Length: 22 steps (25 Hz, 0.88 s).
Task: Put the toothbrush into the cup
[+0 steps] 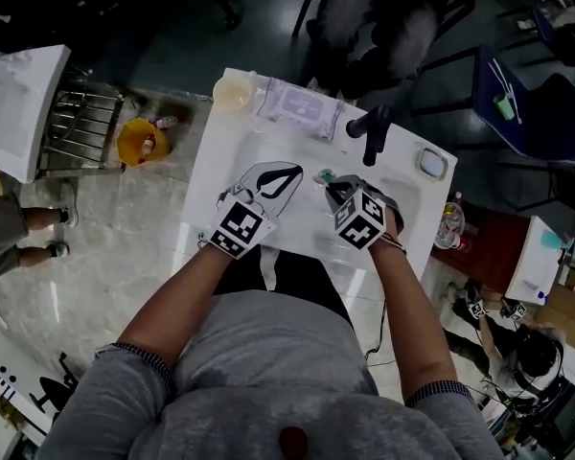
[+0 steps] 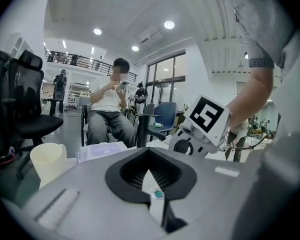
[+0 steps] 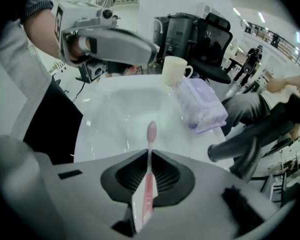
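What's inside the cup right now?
Nothing shows in the cup from above; its wall hides the inside in both gripper views. The toothbrush is in the right gripper.

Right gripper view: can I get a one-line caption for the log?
Right gripper clamps a pink toothbrush, head forward over the white sink; the cream cup stands beyond.

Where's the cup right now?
In the head view the cup stands at the sink top's far left corner, just left of the purple packet, ahead of the left gripper.

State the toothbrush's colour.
Pink. The toothbrush shows best in the right gripper view.
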### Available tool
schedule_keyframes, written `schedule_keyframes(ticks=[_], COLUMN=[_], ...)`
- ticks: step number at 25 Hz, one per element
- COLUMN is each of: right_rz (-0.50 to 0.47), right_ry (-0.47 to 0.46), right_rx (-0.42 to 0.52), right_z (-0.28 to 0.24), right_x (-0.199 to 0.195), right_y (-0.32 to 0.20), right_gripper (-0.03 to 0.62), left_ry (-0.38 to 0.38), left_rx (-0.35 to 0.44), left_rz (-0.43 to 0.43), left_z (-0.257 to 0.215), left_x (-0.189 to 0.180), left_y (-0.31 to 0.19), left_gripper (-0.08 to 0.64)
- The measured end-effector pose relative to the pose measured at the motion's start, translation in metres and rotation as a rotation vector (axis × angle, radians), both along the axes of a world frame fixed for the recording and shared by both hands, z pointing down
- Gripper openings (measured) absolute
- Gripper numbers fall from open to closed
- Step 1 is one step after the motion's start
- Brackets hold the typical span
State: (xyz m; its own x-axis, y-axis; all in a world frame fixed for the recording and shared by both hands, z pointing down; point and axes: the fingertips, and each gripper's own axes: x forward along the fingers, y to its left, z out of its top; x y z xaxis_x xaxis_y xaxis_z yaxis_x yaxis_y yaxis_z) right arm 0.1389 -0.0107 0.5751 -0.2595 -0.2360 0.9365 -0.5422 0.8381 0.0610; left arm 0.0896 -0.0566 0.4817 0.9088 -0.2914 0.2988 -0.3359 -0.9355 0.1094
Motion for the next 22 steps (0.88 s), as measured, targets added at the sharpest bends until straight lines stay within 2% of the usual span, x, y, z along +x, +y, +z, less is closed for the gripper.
schedule_keyframes(ticks=[11, 18, 22], right_rz=[0.182, 0.334, 0.382], right_ry=[-0.275, -0.535, -0.662], right_rx=[0.186, 0.309, 0.423], right_z=[-0.084, -0.133, -0.163], right_x=[-0.057, -0.081, -0.088], right_y=[-0.041, -0.075, -0.087], right_gripper=[0.035, 0.035, 0.035], left_ry=[0.035, 0.076, 0.092], left_rx=[0.038, 0.061, 0.065], left_rz=[-0.044, -0.081, -0.098], left_z=[-0.033, -0.055, -0.065], left_x=[-0.047, -0.073, -0.084], left_y=[-0.022, -0.038, -0.045], left_gripper=[0.008, 0.008, 0.008])
